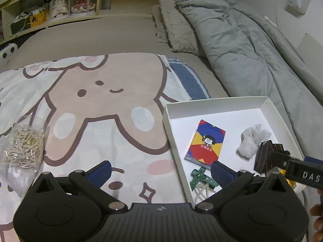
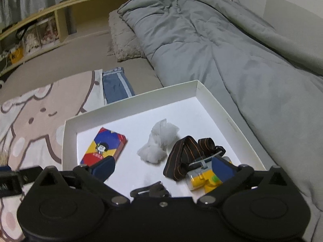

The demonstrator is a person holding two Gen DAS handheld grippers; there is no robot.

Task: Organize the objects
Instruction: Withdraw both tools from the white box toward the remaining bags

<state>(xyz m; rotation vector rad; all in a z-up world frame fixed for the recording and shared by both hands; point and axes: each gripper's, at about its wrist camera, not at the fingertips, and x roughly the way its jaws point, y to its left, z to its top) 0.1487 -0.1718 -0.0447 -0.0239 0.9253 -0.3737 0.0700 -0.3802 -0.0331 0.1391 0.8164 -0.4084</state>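
Objects for sorting lie in a shallow white box [image 2: 228, 121] that sits on a bed, on the edge of a cartoon-bear blanket [image 1: 105, 92] and beside a rumpled grey duvet [image 2: 232, 50]. Inside the box, a colourful card pack [image 2: 104, 146] lies flat near the left wall, a crumpled white tissue [image 2: 159, 143] rests just right of it, and a headlamp [image 2: 203, 178] with a yellow body and a dark striped strap [image 2: 185, 153] lies at the near right. The left wrist view also shows green and white clips [image 1: 202, 180] in the near left corner of the box, and a clear bag of rubber bands [image 1: 25, 146] well apart on the blanket, outside the box. The left tool [image 1: 161, 171] has its jaws spread wide with nothing between the pads; one blue finger hangs over the blanket, the other over the box near the clips. The right tool [image 2: 163, 168] is likewise spread wide and grips nothing; its right finger is just beside the headlamp's yellow body, though whether it touches is hard to tell, and its left finger overlaps the near end of the card pack. A small dark buckle-like piece [image 2: 153, 189] lies on the box floor close to the right tool's body. Wooden shelving [image 1: 60, 6] with boxed dolls runs along the far side of the bed.
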